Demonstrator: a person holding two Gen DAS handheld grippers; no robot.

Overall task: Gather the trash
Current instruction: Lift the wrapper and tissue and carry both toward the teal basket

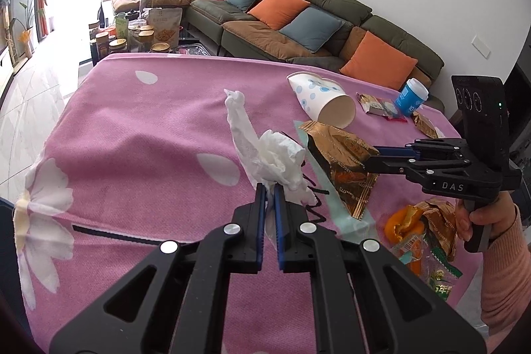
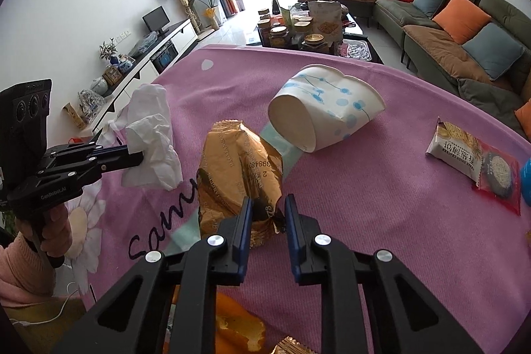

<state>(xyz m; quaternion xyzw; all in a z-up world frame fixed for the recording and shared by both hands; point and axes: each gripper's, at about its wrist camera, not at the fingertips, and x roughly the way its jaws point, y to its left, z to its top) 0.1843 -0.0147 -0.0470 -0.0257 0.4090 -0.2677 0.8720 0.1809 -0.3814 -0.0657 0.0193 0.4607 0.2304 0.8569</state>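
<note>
We've got the left claw clamped on the tissue, lifted off the worktop. Right claw is nipping the gold wrapper, just beside the tissue, cup behind it.

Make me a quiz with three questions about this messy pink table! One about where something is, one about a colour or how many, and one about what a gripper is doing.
1. Where is the paper cup?
A. standing upright
B. lying on its side on the pink cloth
C. on the sofa

2. How many orange cushions are on the sofa?
A. two
B. five
C. none

3. What is the left gripper doing?
A. pinching the white tissue
B. hanging wide open
C. holding the cup

Answers:
1 B, its open mouth faces sideways.
2 A, two orange ones sit among blue ones.
3 A, its pads are closed on the tissue.
</note>
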